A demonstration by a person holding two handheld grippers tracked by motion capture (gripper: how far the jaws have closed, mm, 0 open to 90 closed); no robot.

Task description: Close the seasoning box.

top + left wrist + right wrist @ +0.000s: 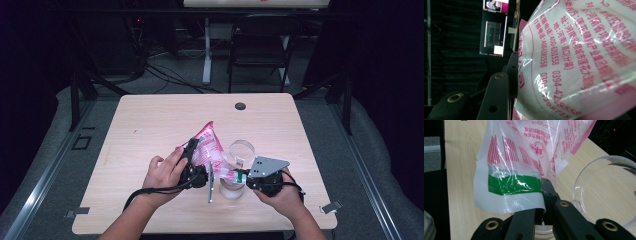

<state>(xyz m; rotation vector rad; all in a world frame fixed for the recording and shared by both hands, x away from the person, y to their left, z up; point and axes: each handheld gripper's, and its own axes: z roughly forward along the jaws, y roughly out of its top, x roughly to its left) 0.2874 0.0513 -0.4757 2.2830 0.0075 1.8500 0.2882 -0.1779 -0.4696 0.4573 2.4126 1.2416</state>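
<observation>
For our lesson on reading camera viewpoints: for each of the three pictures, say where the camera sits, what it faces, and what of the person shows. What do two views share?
High view: above the person's side, looking forward and down on the table; both hands, left tool, right tool.
Left gripper view: on the left tool, facing the pink printed bag held close; black jaws.
Right gripper view: on the right tool, shut on the bag's edge; clear cup beyond.
Shared: the bag appears in all three.

Red writing on the plastic bag

The bag (579,60) shows red Chinese words and phone numbers: 400-6351558, 400-6381558, and one starting 0394-42, toward 5 o'clock.
</observation>
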